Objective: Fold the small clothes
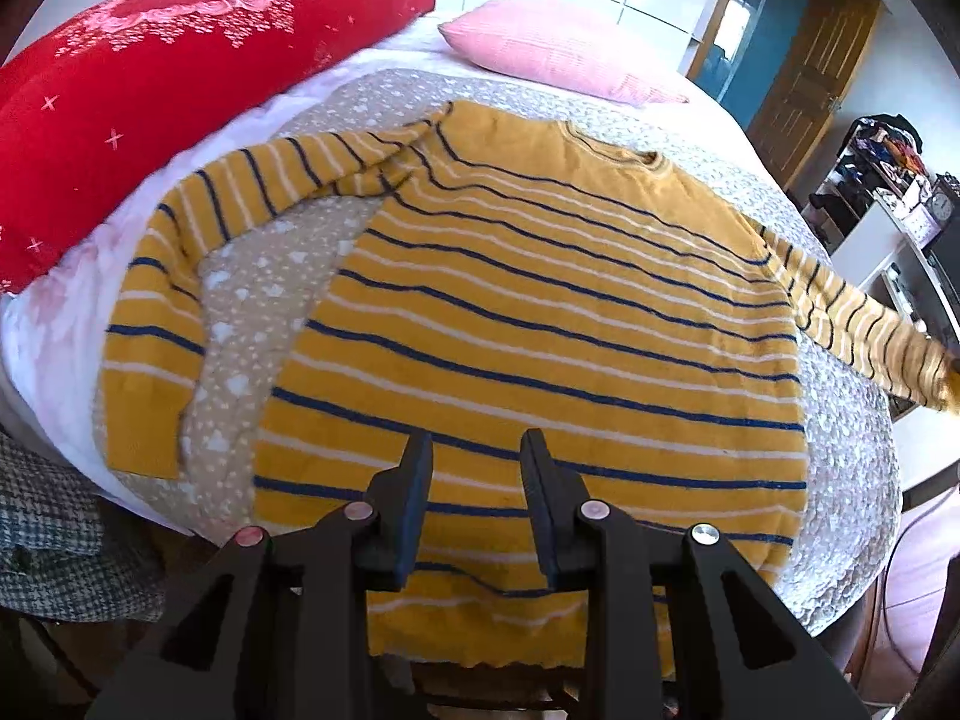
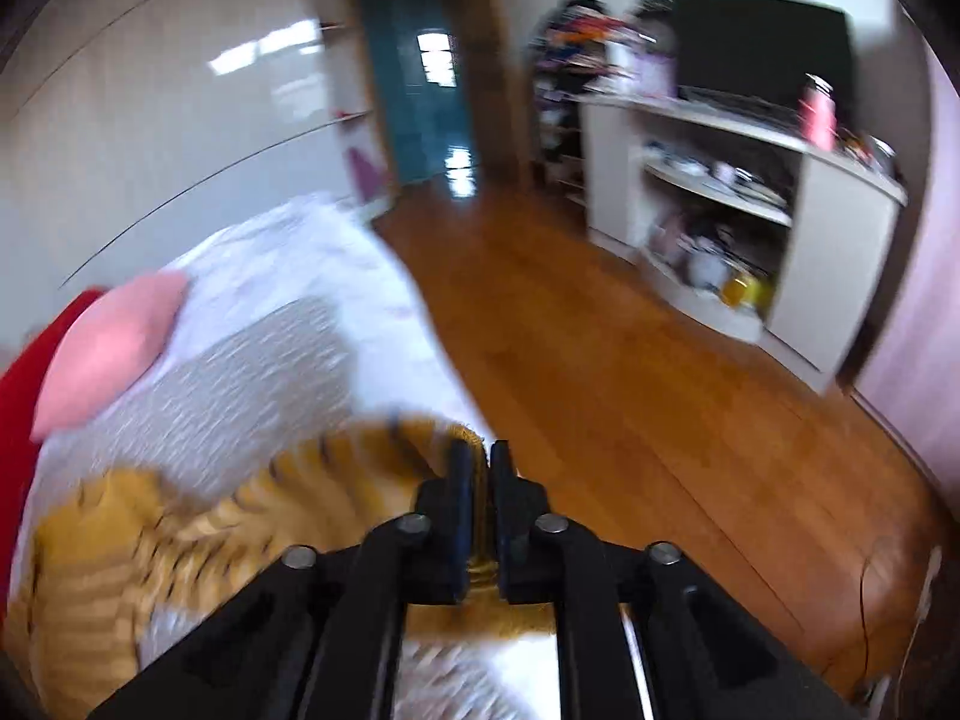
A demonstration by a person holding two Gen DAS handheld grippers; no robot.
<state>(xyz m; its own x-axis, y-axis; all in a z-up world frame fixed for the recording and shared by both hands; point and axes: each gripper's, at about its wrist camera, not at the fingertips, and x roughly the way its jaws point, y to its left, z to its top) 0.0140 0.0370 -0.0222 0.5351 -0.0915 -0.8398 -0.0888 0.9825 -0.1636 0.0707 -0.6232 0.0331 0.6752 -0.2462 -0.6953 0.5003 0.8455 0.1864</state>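
Right gripper (image 2: pixel 480 480) pinches the sweater's (image 1: pixel 528 324) sleeve (image 2: pixel 336 480) for folding inward; left gripper (image 1: pixel 477 468), partly open and empty, should pin the hem beneath it.

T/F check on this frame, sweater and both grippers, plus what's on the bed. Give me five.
1. The striped sweater lies spread on the bed. True.
2. The left gripper is clamped on the hem. False: its jaws stand apart above the sweater body, with nothing between them.
3. The right gripper pinches the end of a sleeve. True.
4. The other sleeve is folded across the chest. False: it lies out beside the body.
5. A red pillow and a pink pillow sit at the far end. True.
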